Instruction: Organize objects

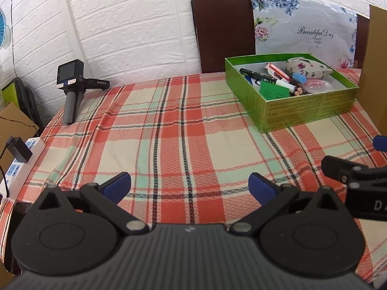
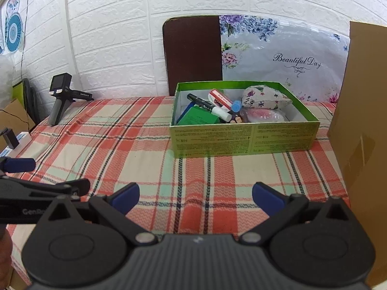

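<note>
At ten o'clock on the desk (image 2: 135,145) stands one camera on a handle (image 2: 59,96). Left gripper (image 1: 189,184) and right gripper (image 2: 196,197) both gape, empty. At one o'clock, one green box (image 2: 241,140) holds light clutter: two stiff markers, best pinched mid-barrel, and one soft floral pouch (image 2: 263,96).

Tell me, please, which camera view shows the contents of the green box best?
The right wrist view: the green box sits nearly square-on ahead, so the marker, floral pouch and pink item show clearly. The left wrist view has the box off to the right at an angle, its near wall hiding more of the contents.
</note>
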### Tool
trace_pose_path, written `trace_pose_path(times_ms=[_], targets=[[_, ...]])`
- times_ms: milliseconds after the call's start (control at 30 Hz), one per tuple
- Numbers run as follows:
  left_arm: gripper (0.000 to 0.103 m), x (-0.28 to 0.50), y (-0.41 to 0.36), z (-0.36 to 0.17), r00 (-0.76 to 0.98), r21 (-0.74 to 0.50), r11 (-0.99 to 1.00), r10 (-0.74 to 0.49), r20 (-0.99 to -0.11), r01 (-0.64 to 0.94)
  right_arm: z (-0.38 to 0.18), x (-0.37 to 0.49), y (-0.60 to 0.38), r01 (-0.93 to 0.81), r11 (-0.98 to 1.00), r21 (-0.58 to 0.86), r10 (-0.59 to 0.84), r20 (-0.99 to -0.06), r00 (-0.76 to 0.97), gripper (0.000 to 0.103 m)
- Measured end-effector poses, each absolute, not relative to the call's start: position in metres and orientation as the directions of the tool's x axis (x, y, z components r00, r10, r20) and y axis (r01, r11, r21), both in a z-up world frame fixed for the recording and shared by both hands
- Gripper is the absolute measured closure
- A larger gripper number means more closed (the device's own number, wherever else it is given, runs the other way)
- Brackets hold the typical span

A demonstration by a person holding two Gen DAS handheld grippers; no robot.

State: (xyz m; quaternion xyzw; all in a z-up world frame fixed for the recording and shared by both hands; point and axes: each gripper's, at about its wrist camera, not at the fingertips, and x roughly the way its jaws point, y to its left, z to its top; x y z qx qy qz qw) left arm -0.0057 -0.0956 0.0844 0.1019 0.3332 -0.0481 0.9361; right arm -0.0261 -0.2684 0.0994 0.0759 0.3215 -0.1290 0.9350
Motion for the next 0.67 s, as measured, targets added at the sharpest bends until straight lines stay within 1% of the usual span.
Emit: trace_pose_path(times_ms=[433, 667], targets=[[0.0, -0.004, -0.0946, 0.0796, 0.763, 0.148, 0.975, -0.031, -0.646, 0.165, 0.0946, -0.0271, -0.2678, 0.312, 0.947, 0.082, -0.194, -0.627, 0.754, 0.0], [0.0, -0.0036, -0.0946, 0.0796, 0.763, 0.123, 0.974, -0.069, -0.643, 0.191, 0.0934, -0.0259, -0.2668, 0.313, 0.947, 0.077, -0.199, -0.626, 0.754, 0.0]])
